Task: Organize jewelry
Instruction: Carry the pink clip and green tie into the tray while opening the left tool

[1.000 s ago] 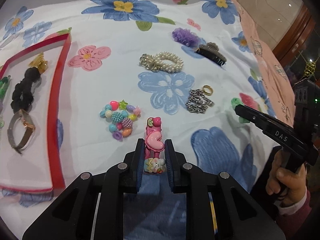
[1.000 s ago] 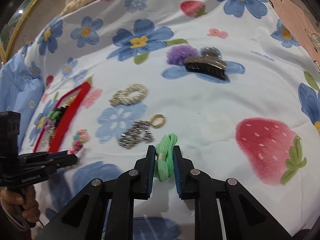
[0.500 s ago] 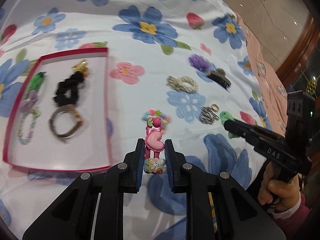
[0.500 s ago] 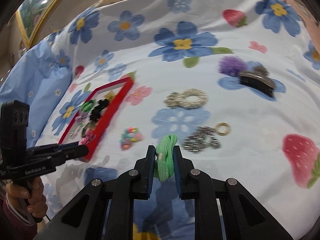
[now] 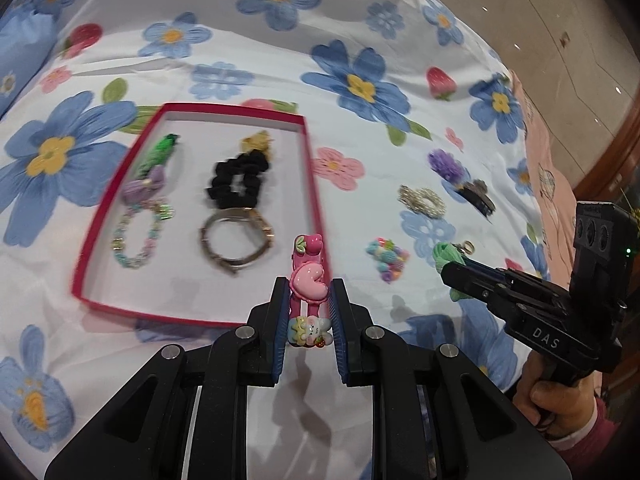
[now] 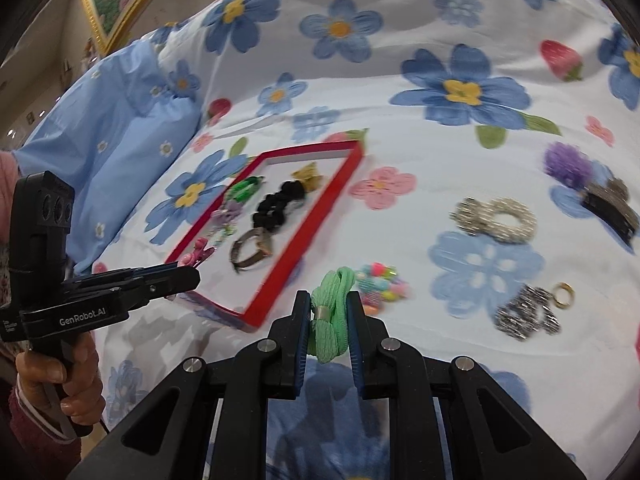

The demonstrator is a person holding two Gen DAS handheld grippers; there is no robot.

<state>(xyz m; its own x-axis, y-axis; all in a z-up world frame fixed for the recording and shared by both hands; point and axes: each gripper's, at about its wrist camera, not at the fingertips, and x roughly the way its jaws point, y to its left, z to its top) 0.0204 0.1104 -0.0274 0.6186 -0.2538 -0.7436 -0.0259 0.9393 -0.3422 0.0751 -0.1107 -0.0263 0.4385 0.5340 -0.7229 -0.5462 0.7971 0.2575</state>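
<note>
Carrying step: the left gripper clamps a pink heart-decorated plastic hair clip, the right gripper a green elastic hair tie (both pinched narrow). Next, release each inside the red-rimmed shallow tray, at ten o'clock.

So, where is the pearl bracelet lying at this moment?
The pearl bracelet lies on the floral bedsheet, right of the red tray, between the black hair claw and the colourful bead bracelet.

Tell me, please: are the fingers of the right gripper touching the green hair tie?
Touching. In the right wrist view, both fingers of the right gripper press against the sides of the green hair tie, which is lifted above the bedsheet.
</note>
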